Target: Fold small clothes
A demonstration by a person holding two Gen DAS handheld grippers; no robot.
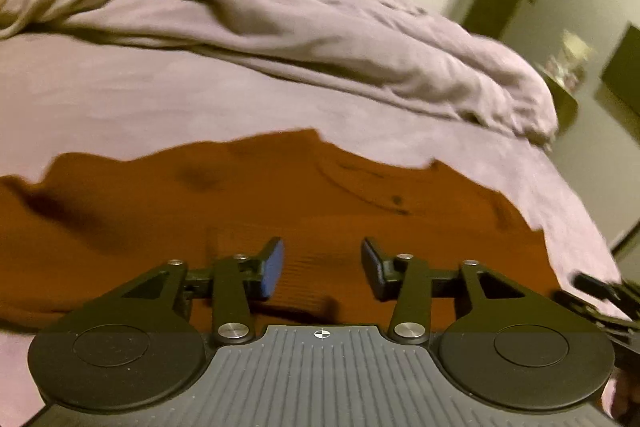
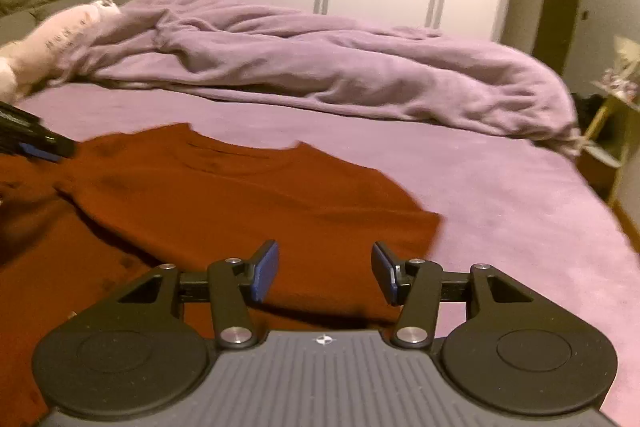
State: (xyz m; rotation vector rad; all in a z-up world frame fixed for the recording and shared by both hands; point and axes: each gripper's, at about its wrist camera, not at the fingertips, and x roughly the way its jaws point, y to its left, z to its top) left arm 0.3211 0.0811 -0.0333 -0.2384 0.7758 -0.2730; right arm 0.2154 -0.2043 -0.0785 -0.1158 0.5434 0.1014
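Looking from the left wrist, the left gripper [image 1: 322, 269] hung wide apart over the near hem of the shirt [image 1: 240, 203], spread on the bed [image 1: 120, 87]. From the right wrist, the right gripper [image 2: 325, 273] was apart too, near the shirt's right edge. Folding looked about to start; each needed to pinch an edge.

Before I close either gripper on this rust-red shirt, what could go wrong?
1. Both the left gripper and right gripper hang open over the rust-red shirt; closing may pinch the purple bedsheet beneath too.
2. The shirt's left part looks rumpled, so creases may fold in.
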